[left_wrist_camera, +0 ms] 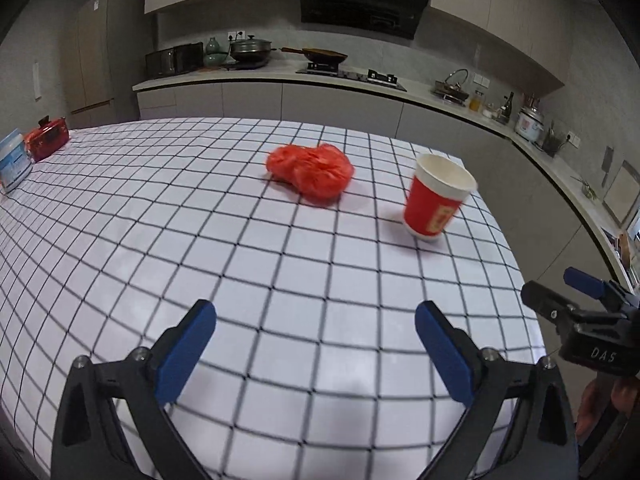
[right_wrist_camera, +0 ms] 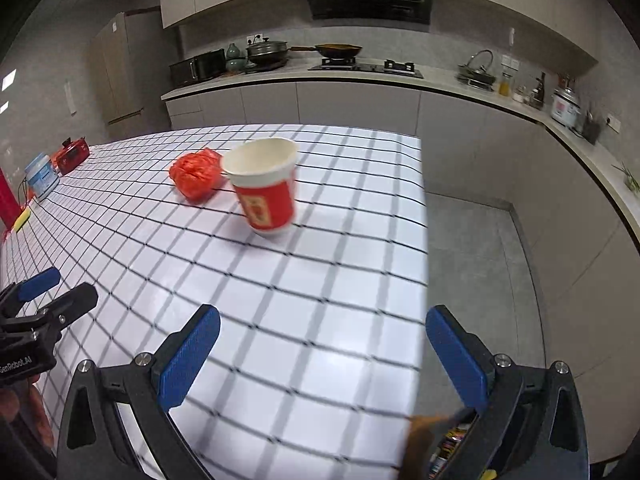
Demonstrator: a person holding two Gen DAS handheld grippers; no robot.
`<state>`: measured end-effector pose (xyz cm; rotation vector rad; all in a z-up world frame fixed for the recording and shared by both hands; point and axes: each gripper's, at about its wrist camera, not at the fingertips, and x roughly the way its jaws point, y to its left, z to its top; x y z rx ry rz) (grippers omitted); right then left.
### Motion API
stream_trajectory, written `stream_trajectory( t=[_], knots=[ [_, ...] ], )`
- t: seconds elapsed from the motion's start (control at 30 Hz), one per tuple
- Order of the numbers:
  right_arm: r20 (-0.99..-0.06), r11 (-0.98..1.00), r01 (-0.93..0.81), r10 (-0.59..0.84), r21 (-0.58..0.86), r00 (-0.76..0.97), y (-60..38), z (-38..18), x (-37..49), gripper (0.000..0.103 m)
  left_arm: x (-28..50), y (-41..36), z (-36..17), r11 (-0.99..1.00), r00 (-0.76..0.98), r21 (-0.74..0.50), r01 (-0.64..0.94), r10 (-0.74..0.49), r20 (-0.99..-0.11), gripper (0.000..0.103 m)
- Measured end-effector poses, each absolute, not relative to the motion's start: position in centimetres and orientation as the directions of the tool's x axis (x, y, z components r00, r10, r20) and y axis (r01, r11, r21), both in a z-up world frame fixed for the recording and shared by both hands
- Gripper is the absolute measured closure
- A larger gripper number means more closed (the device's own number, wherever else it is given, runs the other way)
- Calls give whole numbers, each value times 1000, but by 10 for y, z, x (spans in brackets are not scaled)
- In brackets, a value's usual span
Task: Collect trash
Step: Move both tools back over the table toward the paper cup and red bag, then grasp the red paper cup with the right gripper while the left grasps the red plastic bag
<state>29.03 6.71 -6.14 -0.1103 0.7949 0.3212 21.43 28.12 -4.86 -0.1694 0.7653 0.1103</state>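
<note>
Red: one paper cup (left_wrist_camera: 436, 196), one crumpled bag (left_wrist_camera: 311, 173); two gaping grippers.

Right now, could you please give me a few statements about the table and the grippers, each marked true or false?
1. The cup stands upright on the table. True.
2. The left gripper holds the cup. False: it is open and empty, short of it.
3. The red bag lies crumpled on the table, left of the cup in both views. True.
4. The right gripper is shut on the bag. False: it is open and holds nothing.
5. The cup is all white. False: red with a white rim.
</note>
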Motion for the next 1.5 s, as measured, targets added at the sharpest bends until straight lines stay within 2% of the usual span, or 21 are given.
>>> stream_trajectory(
  t=[0.33, 0.5, 0.67, 0.8, 0.9, 1.2, 1.43, 1.47, 1.5],
  knots=[
    [-731, 955, -295, 225, 33, 645, 121, -74, 333, 1, 261, 327, -63, 986, 698, -118, -116, -3, -716, 5],
    [-748, 961, -272, 214, 47, 628, 133, -87, 354, 14, 284, 328, -68, 990, 688, -116, -76, -32, -725, 5],
    [-750, 967, -251, 203, 50, 630, 141, -94, 378, 17, 308, 326, -68, 993, 686, -114, -37, -58, -725, 6],
    [-756, 969, -239, 201, 61, 623, 143, -97, 399, 36, 329, 323, -70, 994, 681, -110, -14, -71, -729, 6],
    [-762, 972, -223, 199, 73, 617, 140, -100, 416, 45, 344, 321, -70, 994, 681, -109, 1, -81, -728, 6],
    [-759, 978, -193, 182, 76, 625, 133, -99, 450, 45, 386, 312, -72, 994, 680, -108, 18, -91, -727, 6],
    [-768, 978, -200, 168, 53, 618, 141, -103, 458, 43, 404, 309, -83, 997, 641, -78, 18, -71, -764, 6],
    [-769, 979, -199, 165, 49, 618, 141, -103, 459, 42, 405, 310, -85, 996, 636, -85, 17, -77, -768, 7],
    [-767, 980, -197, 158, 42, 621, 141, -103, 459, 41, 405, 312, -87, 995, 633, -95, 19, -85, -769, 17]
  ],
)
